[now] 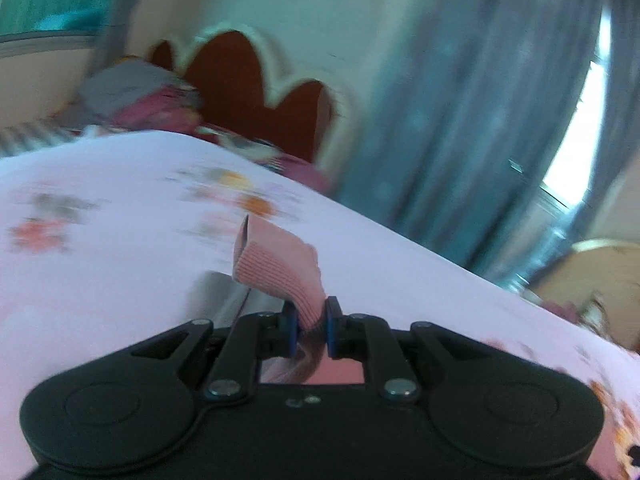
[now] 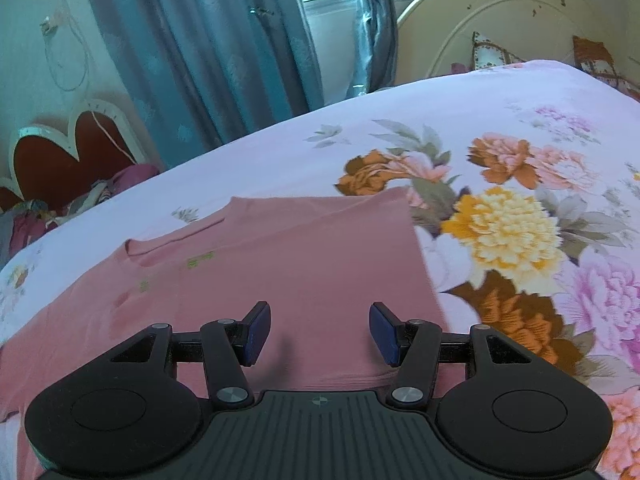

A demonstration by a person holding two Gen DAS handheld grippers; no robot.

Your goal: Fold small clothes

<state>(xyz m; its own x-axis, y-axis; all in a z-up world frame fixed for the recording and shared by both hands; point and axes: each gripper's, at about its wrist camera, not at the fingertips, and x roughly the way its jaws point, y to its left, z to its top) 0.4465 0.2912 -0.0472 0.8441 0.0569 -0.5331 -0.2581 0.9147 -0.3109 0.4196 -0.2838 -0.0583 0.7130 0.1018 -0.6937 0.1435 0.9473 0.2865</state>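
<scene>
I find no legible text: the small green marks printed on my flat dusty-pink cotton shirt [image 2: 248, 264] are too blurred to read.

Shirt [image 2: 280, 264] lies flat on bed [image 2: 460, 112], toward its left edge. Headboard [image 2: 500, 16] at bed's far end, pillows [image 2: 488, 54] before it. Curtain [image 2: 208, 52] beyond left edge, clothes heap [image 2: 80, 200] below it.

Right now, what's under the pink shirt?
The flowery bedsheet lies under the pink shirt and shows all around it. Whatever sits beneath the shirt's middle is covered.
</scene>
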